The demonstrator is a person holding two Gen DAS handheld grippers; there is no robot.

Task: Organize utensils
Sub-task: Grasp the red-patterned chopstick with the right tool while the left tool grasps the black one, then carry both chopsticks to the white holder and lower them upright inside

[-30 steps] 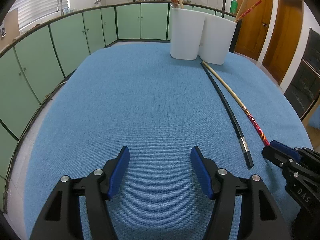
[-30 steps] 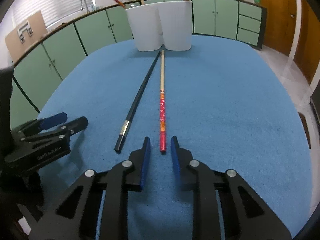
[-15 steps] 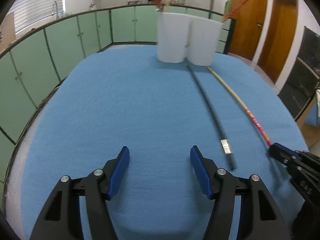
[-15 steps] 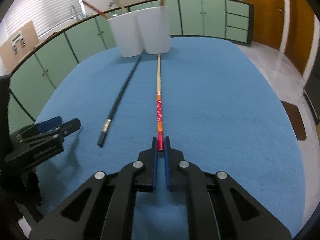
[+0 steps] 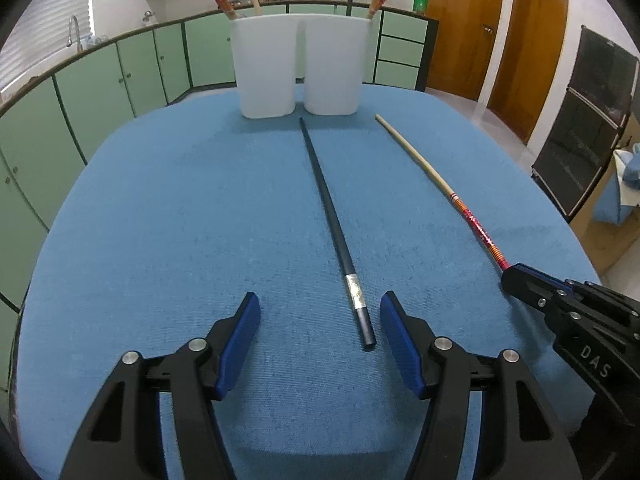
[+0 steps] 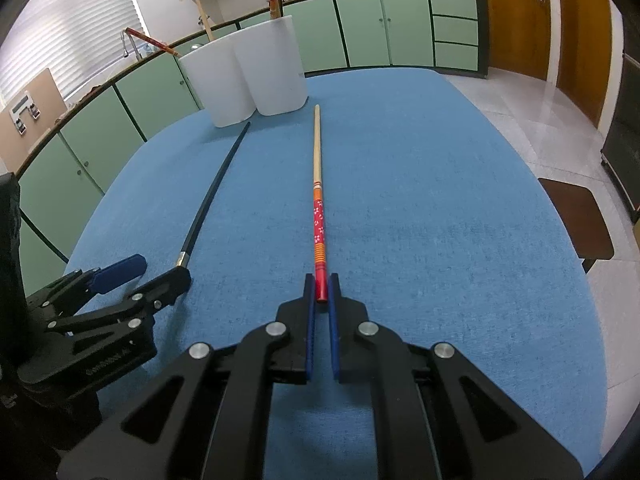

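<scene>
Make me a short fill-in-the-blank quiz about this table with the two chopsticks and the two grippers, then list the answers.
1. The right gripper is closed on the ____ end of the red patterned chopstick.
2. The left gripper is ____, with the butt of the black chopstick between its fingers.
3. Both chopsticks lie on a ____ cloth.
4. At the far end of the table stand ____ white containers.

Answers: red; open; blue; two

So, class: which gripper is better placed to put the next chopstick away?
Right. The right gripper is already shut on the red-ended chopstick; the left gripper is open around the black chopstick.
</scene>
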